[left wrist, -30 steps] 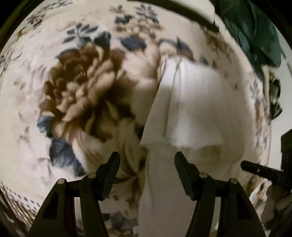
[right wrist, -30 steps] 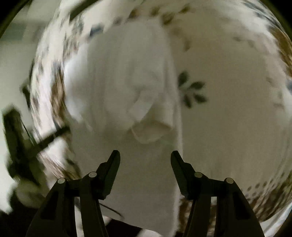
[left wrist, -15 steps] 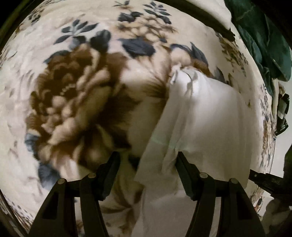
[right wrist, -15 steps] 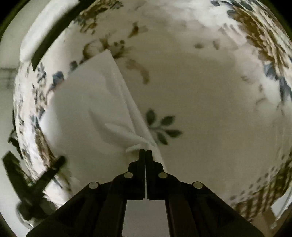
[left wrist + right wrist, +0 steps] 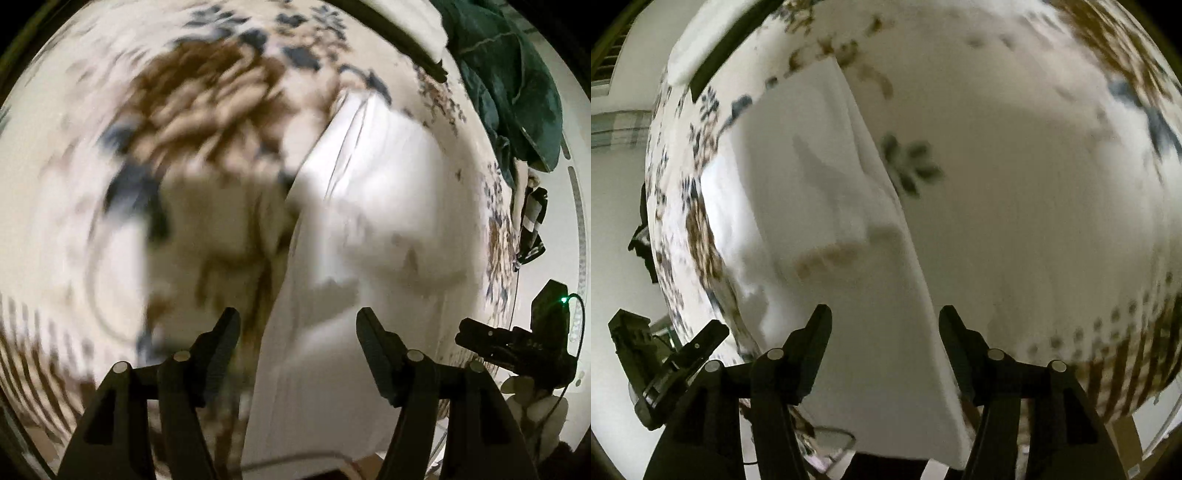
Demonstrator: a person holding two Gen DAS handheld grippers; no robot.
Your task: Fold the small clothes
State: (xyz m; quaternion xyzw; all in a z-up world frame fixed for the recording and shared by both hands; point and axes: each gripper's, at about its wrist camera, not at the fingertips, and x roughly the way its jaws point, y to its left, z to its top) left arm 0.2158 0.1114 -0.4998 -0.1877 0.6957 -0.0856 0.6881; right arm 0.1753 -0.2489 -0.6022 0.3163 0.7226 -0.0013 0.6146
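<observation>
Jaws apart on left gripper (image 5: 297, 326), nothing clamped. Right gripper (image 5: 884, 325) jaws opening, white cloth beneath, unpinched. One white garment (image 5: 827, 206) lying folded on floral bedspread (image 5: 1015, 177). One dark green garment (image 5: 513, 81) far right.

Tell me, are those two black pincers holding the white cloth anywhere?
No. Both the left gripper and the right gripper stand open above the white garment, which lies loose on the flowered bedspread. The right is opening.
</observation>
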